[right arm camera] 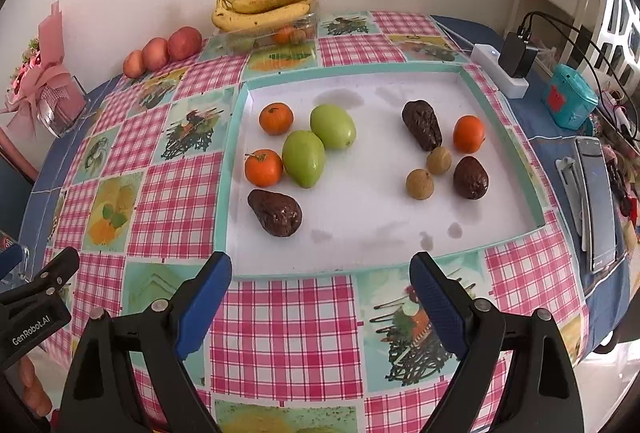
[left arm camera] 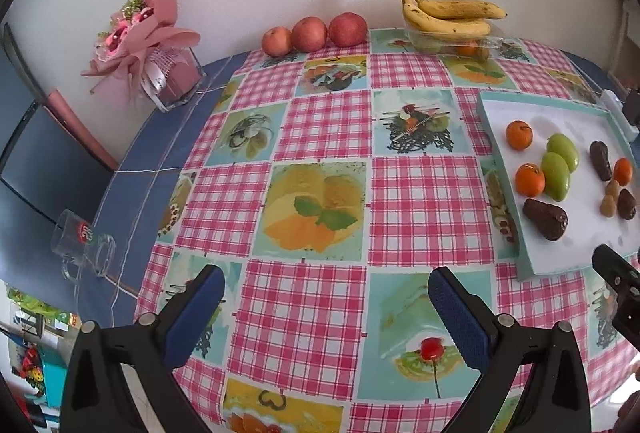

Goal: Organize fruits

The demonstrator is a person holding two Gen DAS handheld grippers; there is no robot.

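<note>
A white tray with a teal rim (right arm camera: 360,229) lies on the checked tablecloth. It holds three oranges (right arm camera: 276,118) (right arm camera: 263,167) (right arm camera: 468,134), two green mangoes (right arm camera: 333,126) (right arm camera: 303,157), three dark brown avocados (right arm camera: 276,212) (right arm camera: 422,125) (right arm camera: 471,177) and two small tan round fruits (right arm camera: 419,184) (right arm camera: 439,160). My right gripper (right arm camera: 320,285) is open and empty, just short of the tray's near rim. My left gripper (left arm camera: 326,297) is open and empty over the cloth, left of the tray (left arm camera: 504,105).
Three red apples (left arm camera: 310,33) and a banana bunch (left arm camera: 448,13) on a clear box stand by the back wall. A pink bouquet (left arm camera: 148,33) and a glass mug (left arm camera: 82,245) are at the left. A charger (right arm camera: 518,57), a teal box (right arm camera: 570,97) and a remote (right arm camera: 598,201) are at the right.
</note>
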